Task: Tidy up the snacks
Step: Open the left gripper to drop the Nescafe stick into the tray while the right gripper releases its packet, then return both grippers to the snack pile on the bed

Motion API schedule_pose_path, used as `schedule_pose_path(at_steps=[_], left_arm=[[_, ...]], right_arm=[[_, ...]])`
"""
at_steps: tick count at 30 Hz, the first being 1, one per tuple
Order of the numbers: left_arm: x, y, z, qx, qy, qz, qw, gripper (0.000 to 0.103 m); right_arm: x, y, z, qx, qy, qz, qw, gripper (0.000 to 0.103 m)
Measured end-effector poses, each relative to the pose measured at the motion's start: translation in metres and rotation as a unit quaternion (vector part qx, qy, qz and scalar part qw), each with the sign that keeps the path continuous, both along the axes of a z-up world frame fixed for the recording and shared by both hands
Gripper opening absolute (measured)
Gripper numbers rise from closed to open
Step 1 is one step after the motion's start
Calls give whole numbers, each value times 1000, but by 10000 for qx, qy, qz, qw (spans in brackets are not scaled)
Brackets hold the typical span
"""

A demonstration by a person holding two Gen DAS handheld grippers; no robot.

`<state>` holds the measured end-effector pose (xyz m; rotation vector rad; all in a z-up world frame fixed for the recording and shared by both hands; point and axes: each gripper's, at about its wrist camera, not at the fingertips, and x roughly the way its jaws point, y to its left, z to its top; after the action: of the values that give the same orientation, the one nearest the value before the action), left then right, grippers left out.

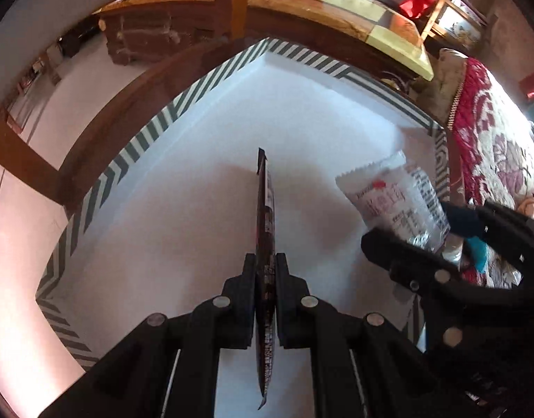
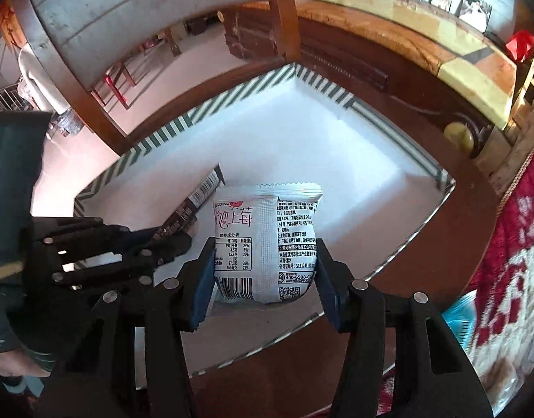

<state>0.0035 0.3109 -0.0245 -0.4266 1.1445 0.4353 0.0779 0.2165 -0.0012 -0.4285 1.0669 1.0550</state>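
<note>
My left gripper [image 1: 266, 264] is shut on a dark flat snack packet [image 1: 266, 209], held edge-on above the white box [image 1: 197, 160] with its striped rim. It also shows in the right wrist view [image 2: 173, 240], with the dark packet [image 2: 193, 205] sticking out. My right gripper [image 2: 263, 271] is shut on a white strawberry snack pouch [image 2: 265, 240], held over the same box [image 2: 302, 139]. In the left wrist view the pouch [image 1: 396, 198] and right gripper [image 1: 417, 244] are at the right.
A wooden chair [image 2: 92, 45] stands behind the box at the left. A long yellow-topped table [image 2: 441, 45] with photo frames runs along the back. A red and cream floral blanket [image 1: 493, 146] lies at the right. A blue packet [image 2: 458, 317] lies by the blanket.
</note>
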Motion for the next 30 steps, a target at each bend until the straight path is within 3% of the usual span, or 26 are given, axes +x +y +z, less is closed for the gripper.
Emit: schedule_pose_path(at_steps=[4,5,7,8,9,17,23,30], left_arm=[[-2,4,-2,-71,36,122,9999,14],[-3,5,-2,-69,53,170,9998,21],[-7,7,0,-9,32,283,9996,42],[-10,8,2,22,19,368,9993,61],[-12,9,4,28,-28,440,9990,72],[-15,-19,29,281,-338,203,9988,81],[-4,-61,40,391,-414,-227,9981,83],[4,-103,47,375,-486,-585,9964,84]], right_arm=[[2,-1,-12,-19,207,-71,9998,53],[2,-3,-11,43,198,-74,9998,54],[1,-6,-9,109,209,-80,9997,56],[0,-9,-7,141,220,-99,9996,56],[-1,-11,-6,179,225,-122,9995,56],[-9,-55,22,552,312,-488,9968,57],[-19,-122,32,740,234,-919,9927,57],[-23,-197,29,614,102,-1439,9876,57]])
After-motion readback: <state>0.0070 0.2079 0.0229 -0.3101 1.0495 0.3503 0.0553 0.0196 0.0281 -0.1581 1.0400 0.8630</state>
